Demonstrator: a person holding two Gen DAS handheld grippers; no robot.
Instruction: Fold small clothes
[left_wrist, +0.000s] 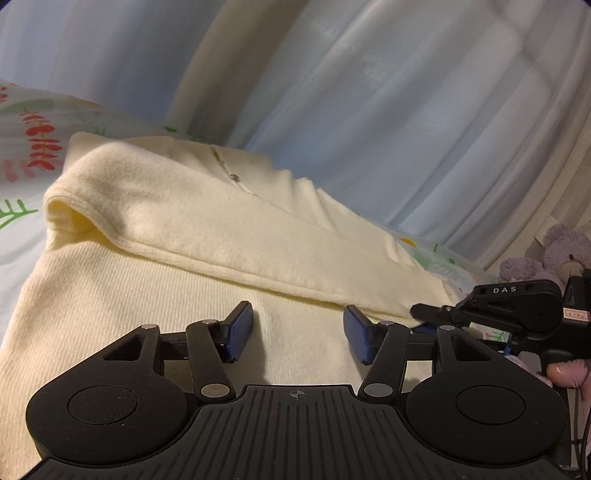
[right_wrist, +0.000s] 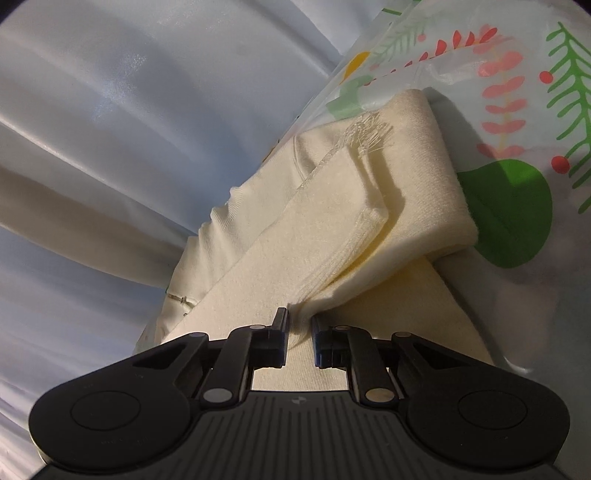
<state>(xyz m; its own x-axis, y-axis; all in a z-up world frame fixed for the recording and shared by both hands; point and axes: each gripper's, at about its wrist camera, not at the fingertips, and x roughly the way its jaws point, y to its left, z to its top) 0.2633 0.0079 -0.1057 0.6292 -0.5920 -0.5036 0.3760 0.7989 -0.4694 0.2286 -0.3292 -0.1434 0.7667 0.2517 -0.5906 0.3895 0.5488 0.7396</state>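
Garment: cream top (left_wrist: 229, 221) lies on the floral bedsheet (left_wrist: 33, 147), one fleecy flap folded back over its ribbed lower part.
Right claw (right_wrist: 299, 332): clenched on a bunched edge of the flap; cloth fills the narrow gap between the pads.
Left claw (left_wrist: 299, 328): released, jaws wide apart, hovering low over the ribbed cloth just before the fold line, gripping nothing.
Step, as I judge it: carrying the pinched edge across to make the next fold.
To do it well: keep the pinch firm, lift only slightly, draw the edge straight; left could press the ribbed layer so it doesn't drag.
Risk: thick fleece slipping out, fold landing crooked.
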